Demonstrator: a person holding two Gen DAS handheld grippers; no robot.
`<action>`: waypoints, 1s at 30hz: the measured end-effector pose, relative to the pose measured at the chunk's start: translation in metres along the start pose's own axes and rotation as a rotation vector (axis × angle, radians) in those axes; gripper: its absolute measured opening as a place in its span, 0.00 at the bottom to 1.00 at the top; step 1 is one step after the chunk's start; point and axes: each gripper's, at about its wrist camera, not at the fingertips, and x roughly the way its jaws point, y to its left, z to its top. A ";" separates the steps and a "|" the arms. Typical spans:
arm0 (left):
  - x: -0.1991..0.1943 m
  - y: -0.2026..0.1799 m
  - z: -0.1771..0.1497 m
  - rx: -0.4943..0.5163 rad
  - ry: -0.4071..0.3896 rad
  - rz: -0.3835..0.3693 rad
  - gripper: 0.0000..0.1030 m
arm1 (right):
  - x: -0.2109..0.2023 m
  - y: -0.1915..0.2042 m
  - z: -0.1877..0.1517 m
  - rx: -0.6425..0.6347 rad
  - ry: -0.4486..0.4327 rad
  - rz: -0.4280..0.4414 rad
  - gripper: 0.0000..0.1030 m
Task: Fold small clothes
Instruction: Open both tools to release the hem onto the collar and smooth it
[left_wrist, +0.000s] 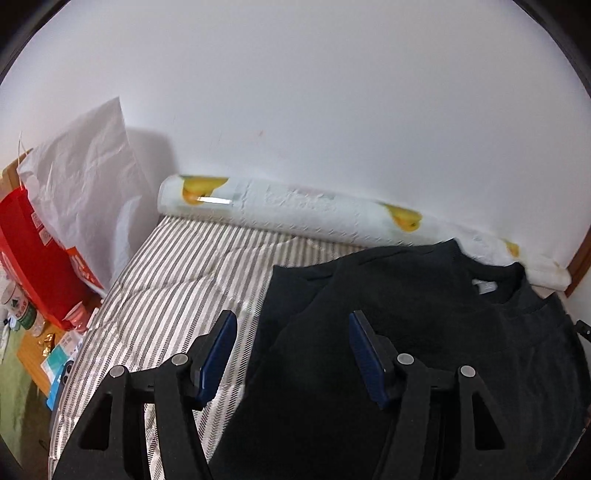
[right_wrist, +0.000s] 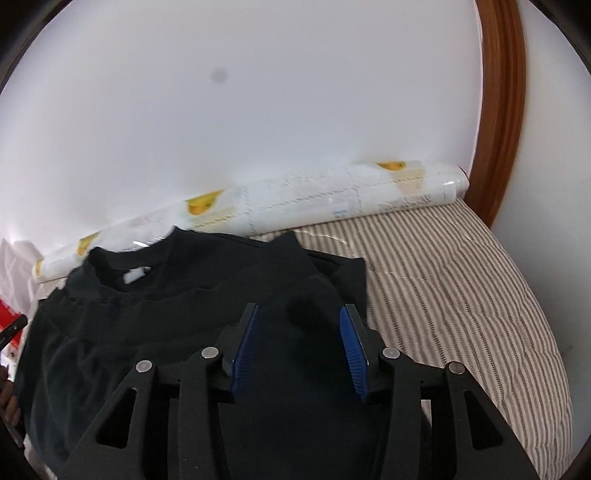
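Observation:
A black T-shirt (left_wrist: 406, 332) lies on the striped bed cover (left_wrist: 177, 280), collar with white label toward the wall, both sleeves folded in over the body. It also shows in the right wrist view (right_wrist: 184, 325). My left gripper (left_wrist: 291, 325) is open and empty above the shirt's left edge. My right gripper (right_wrist: 299, 317) is open and empty above the shirt's right part, near the folded sleeve.
A long white roll with yellow fruit print (left_wrist: 295, 210) lies along the wall behind the shirt, also in the right wrist view (right_wrist: 332, 195). A red bag with white paper (left_wrist: 44, 251) stands left of the bed. A brown wooden frame (right_wrist: 506, 110) rises at the right. Striped cover (right_wrist: 461, 280) stretches right of the shirt.

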 end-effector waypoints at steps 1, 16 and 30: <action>0.005 0.002 -0.001 -0.004 0.013 0.007 0.58 | 0.005 -0.002 0.000 0.007 0.011 0.000 0.44; 0.009 0.012 -0.011 -0.033 0.075 0.001 0.58 | 0.005 -0.004 -0.015 -0.004 0.049 -0.079 0.43; -0.093 0.062 -0.088 -0.075 0.087 -0.009 0.62 | -0.112 -0.007 -0.099 -0.081 0.020 -0.046 0.46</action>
